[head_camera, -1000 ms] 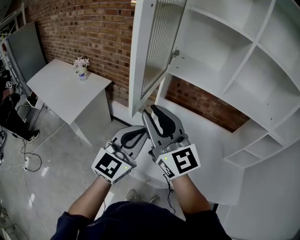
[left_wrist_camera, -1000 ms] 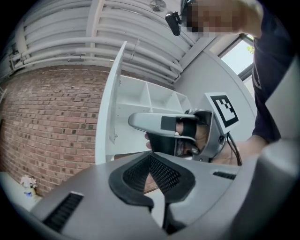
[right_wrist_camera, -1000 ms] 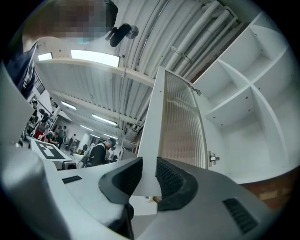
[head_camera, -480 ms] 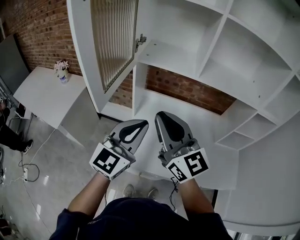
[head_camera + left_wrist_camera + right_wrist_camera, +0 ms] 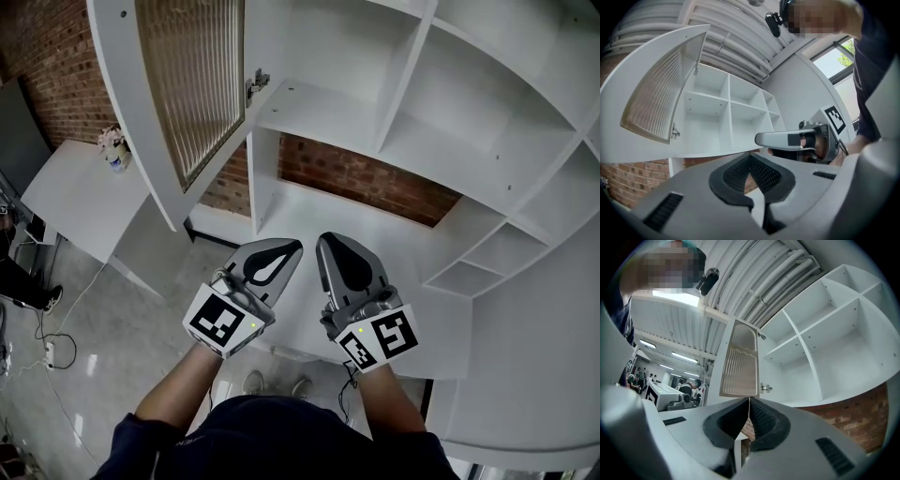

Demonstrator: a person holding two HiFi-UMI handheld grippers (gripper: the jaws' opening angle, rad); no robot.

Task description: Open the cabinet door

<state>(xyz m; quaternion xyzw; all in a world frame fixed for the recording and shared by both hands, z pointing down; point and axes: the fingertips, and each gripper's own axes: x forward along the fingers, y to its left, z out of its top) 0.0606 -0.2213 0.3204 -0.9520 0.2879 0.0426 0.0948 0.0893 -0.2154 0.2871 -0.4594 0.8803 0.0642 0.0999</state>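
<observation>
The white cabinet door (image 5: 187, 94) with its ribbed glass panel stands swung wide open to the left, and its hinge (image 5: 255, 86) shows at the shelf edge. Neither gripper touches it. In the head view my left gripper (image 5: 292, 247) and right gripper (image 5: 330, 240) are side by side below the door, over the white counter (image 5: 394, 253). The left gripper view shows the door (image 5: 661, 98) up left and my left gripper (image 5: 750, 157) shut, holding nothing. My right gripper (image 5: 749, 400) has its jaws closing, tips meeting with nothing between them, and the door (image 5: 740, 362) is straight ahead.
Open white shelves (image 5: 422, 103) fill the upper right, with a brick wall (image 5: 356, 178) behind the counter. A white desk (image 5: 66, 187) with a small flower vase (image 5: 112, 148) stands at the left. Cables (image 5: 47, 337) lie on the floor.
My right gripper's jaws have gone from open to shut. Both grippers have drawn away from the door's lower edge, and the door now sits further up and left in view.
</observation>
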